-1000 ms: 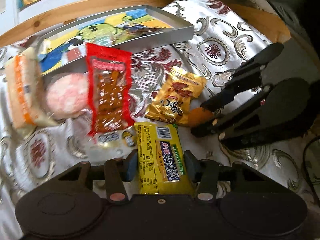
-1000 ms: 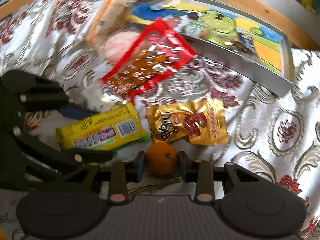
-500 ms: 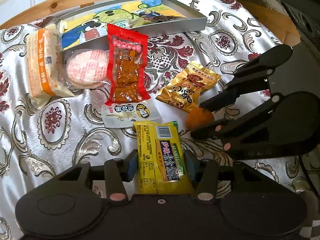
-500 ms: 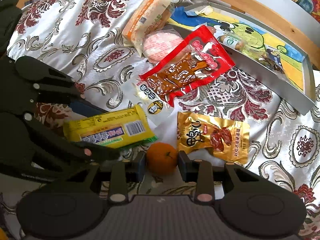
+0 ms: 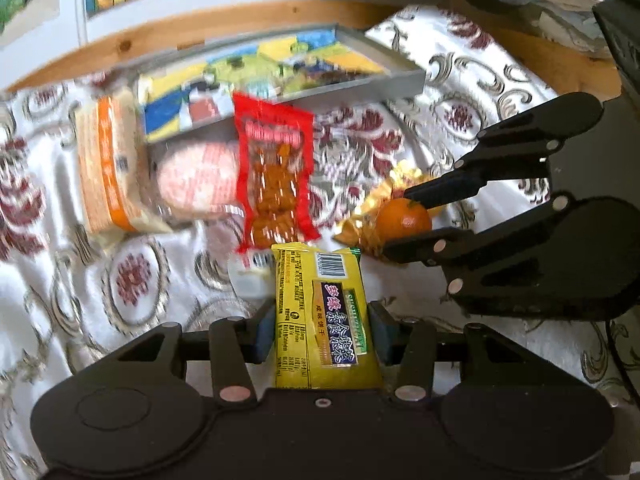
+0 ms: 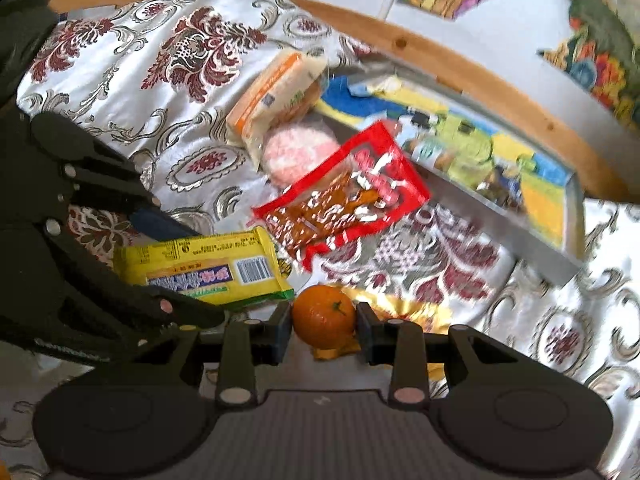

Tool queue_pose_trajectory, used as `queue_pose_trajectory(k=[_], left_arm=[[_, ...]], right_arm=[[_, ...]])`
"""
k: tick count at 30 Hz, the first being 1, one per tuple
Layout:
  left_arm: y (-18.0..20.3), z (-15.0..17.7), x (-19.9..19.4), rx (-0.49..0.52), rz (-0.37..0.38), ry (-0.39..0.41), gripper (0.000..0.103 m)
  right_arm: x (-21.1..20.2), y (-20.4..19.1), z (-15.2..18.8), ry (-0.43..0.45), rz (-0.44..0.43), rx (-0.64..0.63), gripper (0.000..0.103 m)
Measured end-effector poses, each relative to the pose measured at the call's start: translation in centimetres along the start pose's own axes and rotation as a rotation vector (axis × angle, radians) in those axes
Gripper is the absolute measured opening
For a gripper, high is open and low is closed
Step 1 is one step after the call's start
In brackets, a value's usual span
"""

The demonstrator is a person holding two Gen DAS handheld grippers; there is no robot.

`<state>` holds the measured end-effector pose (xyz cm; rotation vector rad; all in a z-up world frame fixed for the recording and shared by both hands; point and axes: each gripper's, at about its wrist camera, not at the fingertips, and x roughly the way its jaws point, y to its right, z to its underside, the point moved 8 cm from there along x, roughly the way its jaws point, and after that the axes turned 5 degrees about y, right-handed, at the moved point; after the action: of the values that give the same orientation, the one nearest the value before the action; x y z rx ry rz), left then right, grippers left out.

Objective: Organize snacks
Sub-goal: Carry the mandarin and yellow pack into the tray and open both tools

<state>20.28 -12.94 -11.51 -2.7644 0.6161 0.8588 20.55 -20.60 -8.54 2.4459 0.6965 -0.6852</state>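
Nearest in the left wrist view, the left gripper (image 5: 322,334) is clamping a yellow biscuit packet (image 5: 322,316) between its blue pads, the packet lying lengthwise along the fingers with its barcode end pointing away. In the right wrist view the right gripper (image 6: 323,330) is pinching a small orange (image 6: 323,316) squarely between its two pads; both claws are thus closed on a load. The two grippers are working side by side, the right one just right of the left, with the orange hanging over a gold snack pouch (image 5: 366,216) on the patterned silver tablecloth (image 6: 120,80). Beyond the yellow packet, a small white sachet (image 5: 250,270) is peeking out on the cloth, and past it a red packet of brown strips (image 5: 274,178) is lying with a pink round cake in clear wrap (image 5: 196,184) to its left and an orange-striped bread pack (image 5: 108,168) further left. Farthest, a shallow grey tray with a cartoon liner (image 6: 570,254) is waiting along the wooden table edge (image 5: 132,46), with what look like a few small items already inside, too blurred to name. Judged step: both loads are being carried toward the tray. The next move is calling for lifting each clear of the near tray wall, settling them on bare liner, then parting the jaws; the orange may roll once freed.
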Motion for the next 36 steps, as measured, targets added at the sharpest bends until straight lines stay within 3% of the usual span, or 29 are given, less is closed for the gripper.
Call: queue_pose_trajectory(k=[3,8,15,22,29,36], left_arm=[[0.0,-0.7,-0.9,0.032,-0.023,0.061,0.05],[-1.3,-1.9,-2.2,-0.097,-0.015,0.13,0.05],[-3.6,-5.4,-3.4,-0.153,-0.089,0.271,0.05],[-6.5,-9.4,-2.3,-0.184,-0.149,0.347,0.05],[-9.4,-13.8,-0.2,-0.24,-0.149,0.44,0.05],[-12.2,-16.0,2.3,-0.262,-0.151,0.515,0.05]], right_arm=[[-0.5,0.3,-0.6,0.044,0.057,-0.026,0.038],[-1.5,2.1,-1.8,0.11,0.137,0.04,0.039],[-2.4,4.2,-3.8,0.215,0.252,0.119,0.039],[-1.8,5.0,-4.6,0.252,0.419,0.061,0.039],[-0.7,7.5,-6.0,0.305,0.602,0.169,0.039],[1.9,8.1,-7.6,0.353,0.64,0.142,0.039]])
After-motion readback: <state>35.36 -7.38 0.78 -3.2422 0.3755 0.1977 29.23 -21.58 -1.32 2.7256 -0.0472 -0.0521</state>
